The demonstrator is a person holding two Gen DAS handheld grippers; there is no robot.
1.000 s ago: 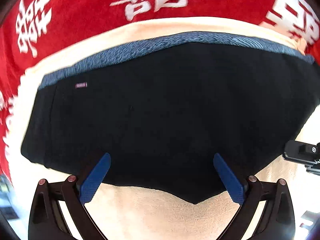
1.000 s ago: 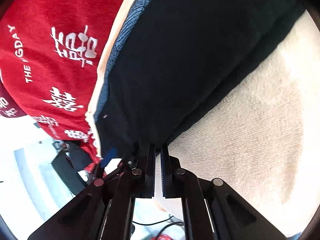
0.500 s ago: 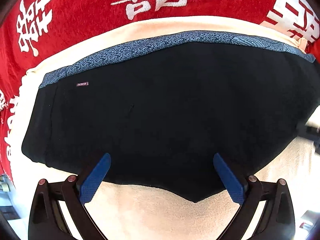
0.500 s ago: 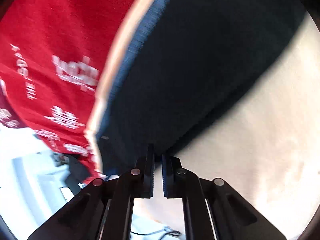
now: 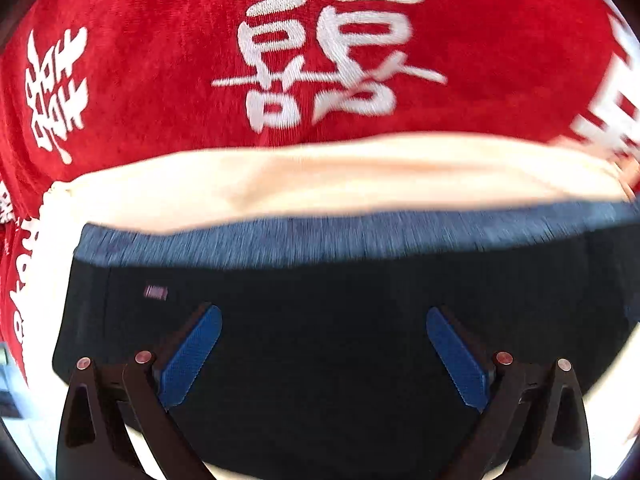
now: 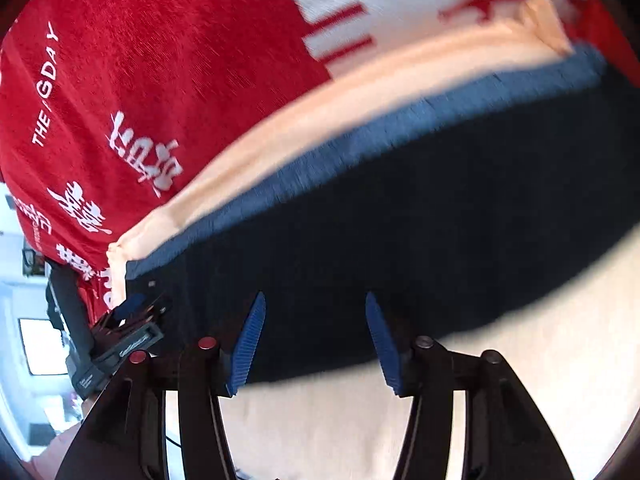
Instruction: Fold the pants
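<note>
The black pants (image 5: 320,280) lie folded on a cream towel (image 5: 320,176), their blue patterned waistband (image 5: 320,236) along the far edge. My left gripper (image 5: 323,314) hovers over the black cloth, open wide, with nothing pinched between its blue pads. In the right wrist view the pants (image 6: 460,232) run slantwise with the waistband (image 6: 360,136) on the upper left. My right gripper (image 6: 315,300) is over the pants' near edge. Its jaws are opening and its pads press on nothing. The left gripper (image 6: 136,308) shows at the pants' left corner.
A red blanket with white characters (image 5: 160,80) lies under and beyond the towel, also on the left in the right wrist view (image 6: 160,60). Bare cream towel (image 6: 400,420) stretches in front of the pants. The bed's edge and a bright room show at lower left.
My right gripper went from shut at the pants' near edge to open, rolling and lifting. My left gripper moved forward over the pants toward the waistband, staying open.
</note>
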